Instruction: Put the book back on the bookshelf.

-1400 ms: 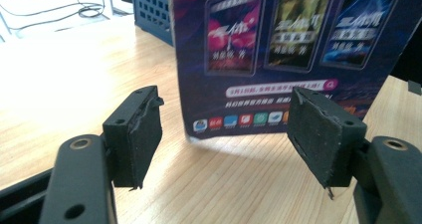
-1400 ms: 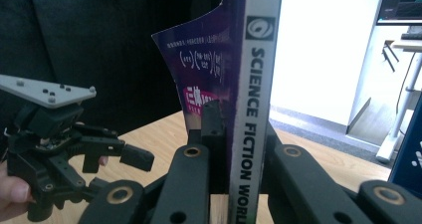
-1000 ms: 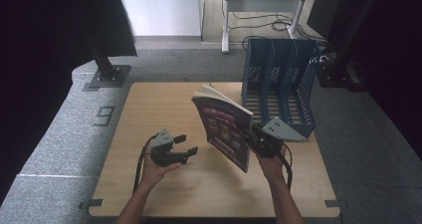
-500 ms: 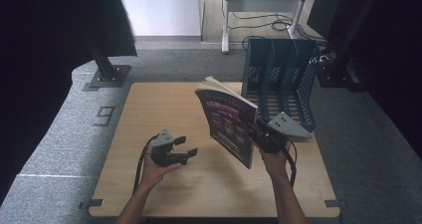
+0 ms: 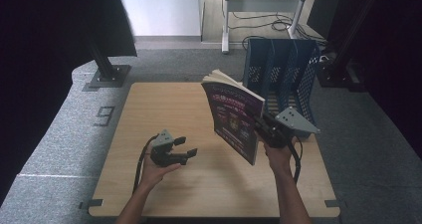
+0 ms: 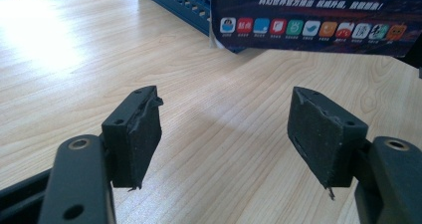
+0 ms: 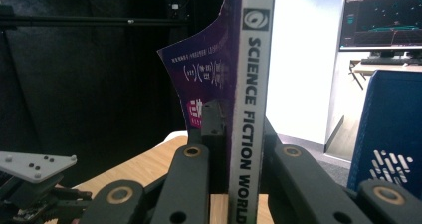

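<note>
The right gripper (image 5: 259,127) fingers clamp the magazine (image 5: 234,115) spine, apparently clear of the table (image 5: 149,104); left gripper (image 5: 185,147) fingers apart.

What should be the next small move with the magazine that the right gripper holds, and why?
Probably carry the magazine a little further toward the blue file rack. The right gripper is shut on its spine and holds it upright above the table, and the rack's slots stand just behind it. The left gripper rests open.

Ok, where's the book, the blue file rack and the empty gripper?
magazine (image 5: 233,115), high view, on its purple front cover.
blue file rack (image 5: 297,84), high view, on a mesh divider wall.
left gripper (image 6: 224,134), left gripper view, midway between its open fingertips.
</note>
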{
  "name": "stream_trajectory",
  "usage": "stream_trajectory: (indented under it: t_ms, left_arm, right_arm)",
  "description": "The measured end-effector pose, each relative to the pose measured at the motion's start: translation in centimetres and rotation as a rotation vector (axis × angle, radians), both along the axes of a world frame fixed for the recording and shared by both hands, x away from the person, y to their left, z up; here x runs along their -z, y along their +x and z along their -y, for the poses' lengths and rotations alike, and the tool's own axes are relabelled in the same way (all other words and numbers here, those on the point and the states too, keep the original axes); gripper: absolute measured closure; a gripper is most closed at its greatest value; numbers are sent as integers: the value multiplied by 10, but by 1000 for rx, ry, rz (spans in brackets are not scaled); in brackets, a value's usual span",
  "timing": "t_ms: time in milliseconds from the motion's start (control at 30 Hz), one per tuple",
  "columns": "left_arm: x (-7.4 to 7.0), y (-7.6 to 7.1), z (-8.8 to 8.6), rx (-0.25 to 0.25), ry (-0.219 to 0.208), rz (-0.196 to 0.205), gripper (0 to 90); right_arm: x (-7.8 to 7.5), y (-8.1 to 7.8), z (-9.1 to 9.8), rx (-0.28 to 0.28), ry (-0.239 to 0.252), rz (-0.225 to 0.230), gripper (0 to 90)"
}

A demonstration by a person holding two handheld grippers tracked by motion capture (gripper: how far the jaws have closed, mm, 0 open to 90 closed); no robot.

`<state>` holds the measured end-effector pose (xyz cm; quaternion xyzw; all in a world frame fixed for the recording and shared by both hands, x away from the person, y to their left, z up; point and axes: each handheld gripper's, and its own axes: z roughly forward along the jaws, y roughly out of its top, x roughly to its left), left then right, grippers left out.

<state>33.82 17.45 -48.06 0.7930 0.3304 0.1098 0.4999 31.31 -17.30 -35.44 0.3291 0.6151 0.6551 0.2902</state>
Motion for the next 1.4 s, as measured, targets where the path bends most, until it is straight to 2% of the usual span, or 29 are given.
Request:
stream_trajectory:
  t_ms: [433,1400]
  left_arm:
    - [1,0,0,0,0,-8,294]
    - [3,2,-2,-6,4,-17,294]
  right_arm:
    - [-16,1,14,41,22,25,819]
    - [-21,10,36,124,67,29,819]
